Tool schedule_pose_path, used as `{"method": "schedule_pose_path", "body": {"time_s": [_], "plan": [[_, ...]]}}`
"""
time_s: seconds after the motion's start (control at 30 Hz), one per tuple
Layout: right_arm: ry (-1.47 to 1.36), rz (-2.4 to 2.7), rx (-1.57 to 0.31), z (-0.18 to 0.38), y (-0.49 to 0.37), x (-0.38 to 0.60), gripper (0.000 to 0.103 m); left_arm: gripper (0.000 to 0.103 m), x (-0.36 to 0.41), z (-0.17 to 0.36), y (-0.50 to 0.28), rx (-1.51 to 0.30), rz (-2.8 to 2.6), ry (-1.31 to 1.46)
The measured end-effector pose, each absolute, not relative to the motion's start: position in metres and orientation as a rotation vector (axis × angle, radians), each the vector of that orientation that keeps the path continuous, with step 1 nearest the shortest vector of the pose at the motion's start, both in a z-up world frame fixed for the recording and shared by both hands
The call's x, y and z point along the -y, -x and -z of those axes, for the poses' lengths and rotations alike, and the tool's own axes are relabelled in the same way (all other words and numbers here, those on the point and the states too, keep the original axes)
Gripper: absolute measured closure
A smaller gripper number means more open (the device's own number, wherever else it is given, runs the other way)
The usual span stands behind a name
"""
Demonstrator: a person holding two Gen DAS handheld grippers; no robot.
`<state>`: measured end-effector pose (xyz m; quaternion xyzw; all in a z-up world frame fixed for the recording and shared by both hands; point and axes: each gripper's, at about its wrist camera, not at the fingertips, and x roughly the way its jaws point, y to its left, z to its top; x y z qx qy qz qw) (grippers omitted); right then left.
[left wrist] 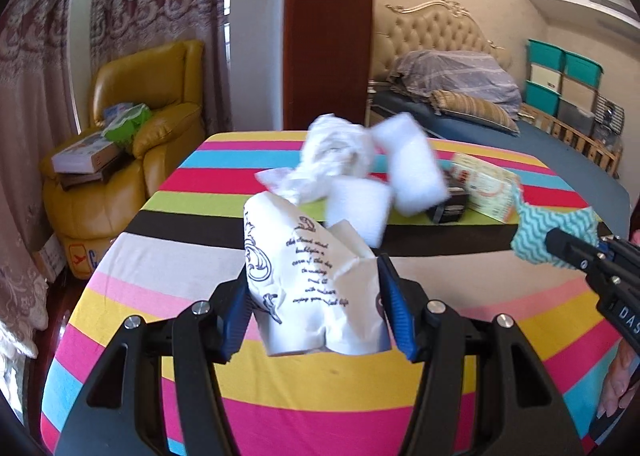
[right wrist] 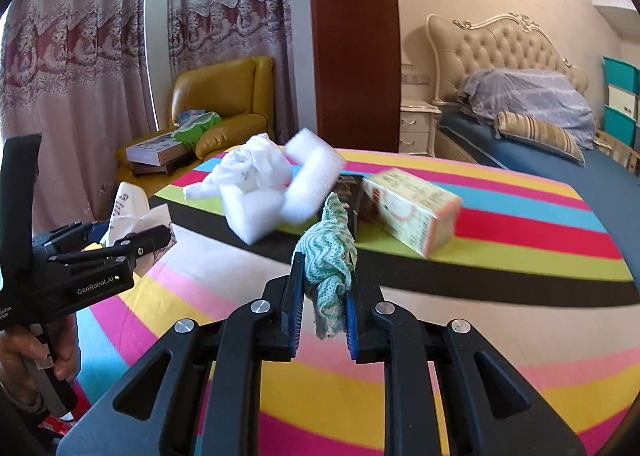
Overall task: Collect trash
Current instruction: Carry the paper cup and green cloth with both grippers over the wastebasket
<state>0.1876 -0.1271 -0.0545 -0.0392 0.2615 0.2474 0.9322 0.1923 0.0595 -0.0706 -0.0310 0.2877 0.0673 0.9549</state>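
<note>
My left gripper is shut on a white paper bag with dark printed script, held upright above the striped tablecloth; the same bag shows at the left of the right wrist view. My right gripper is shut on a crumpled teal-and-white zigzag cloth, seen too at the right edge of the left wrist view as the cloth. Farther back lie white foam blocks and a crumpled white plastic bag.
A printed carton and a dark box lie on the table behind the cloth. A yellow armchair piled with boxes stands beyond the table's far left; a bed and stacked storage bins are at the right.
</note>
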Motion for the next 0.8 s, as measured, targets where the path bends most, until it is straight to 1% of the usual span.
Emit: {"method": "schedule_pose_path", "body": {"time_s": [0.8], "plan": [[-0.017,-0.333,-0.489,0.059,-0.126,0.247,0.085,0.046,0.087,0.064,-0.185,-0.562,0.107,-0.124]]}}
